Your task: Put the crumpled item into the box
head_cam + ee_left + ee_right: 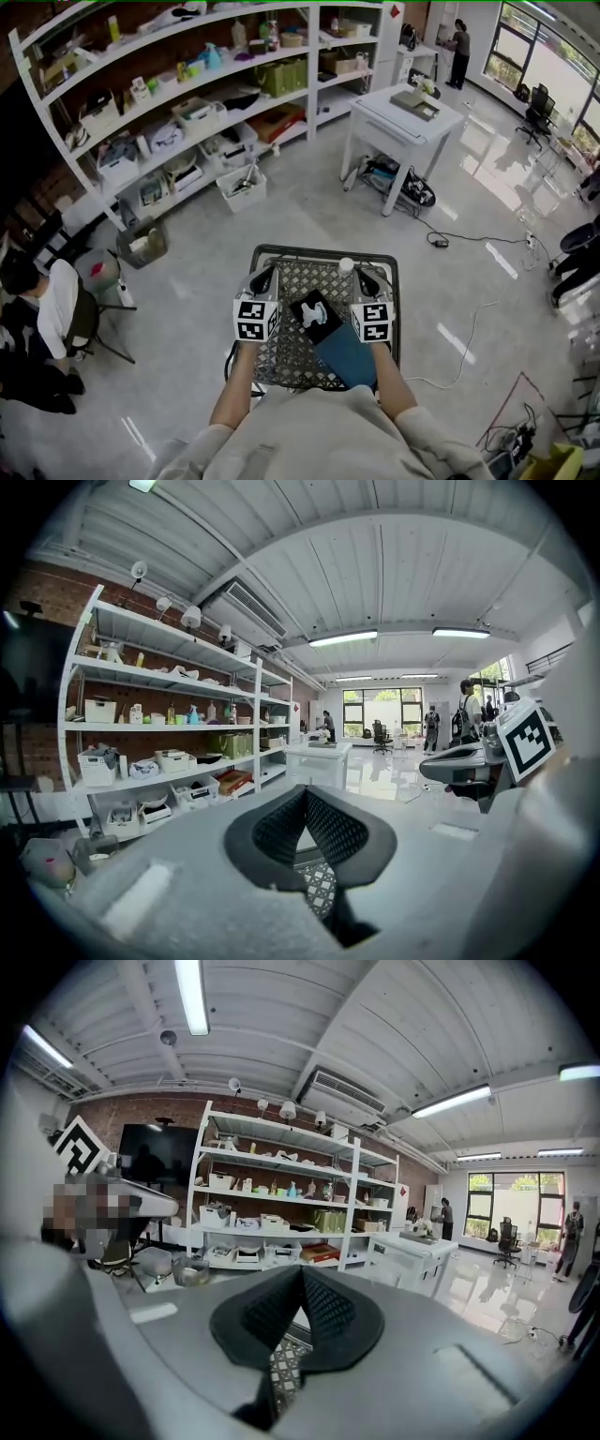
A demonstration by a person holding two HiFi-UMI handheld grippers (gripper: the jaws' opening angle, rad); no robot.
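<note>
A black metal mesh table (pixel 380 265) stands below me. On it lies a dark blue flat box (pixel 345 354), and at its far end a black crumpled item with a white patch (pixel 316 312). A small white round thing (pixel 346 265) sits near the table's far edge. My left gripper (pixel 265 274) is raised over the table's left part and my right gripper (pixel 366 278) over its right part, with the item between and below them. In the left gripper view the left gripper (pixel 305 794) has its pads together with nothing in them. The right gripper (pixel 300 1274) is likewise shut and holds nothing.
White shelves (pixel 187 103) full of bins run along the far left. A white table (pixel 403 117) stands at the back, with cables (pixel 450 242) on the floor near it. A seated person (pixel 42 309) is at the left, beside a grey bin (pixel 143 244).
</note>
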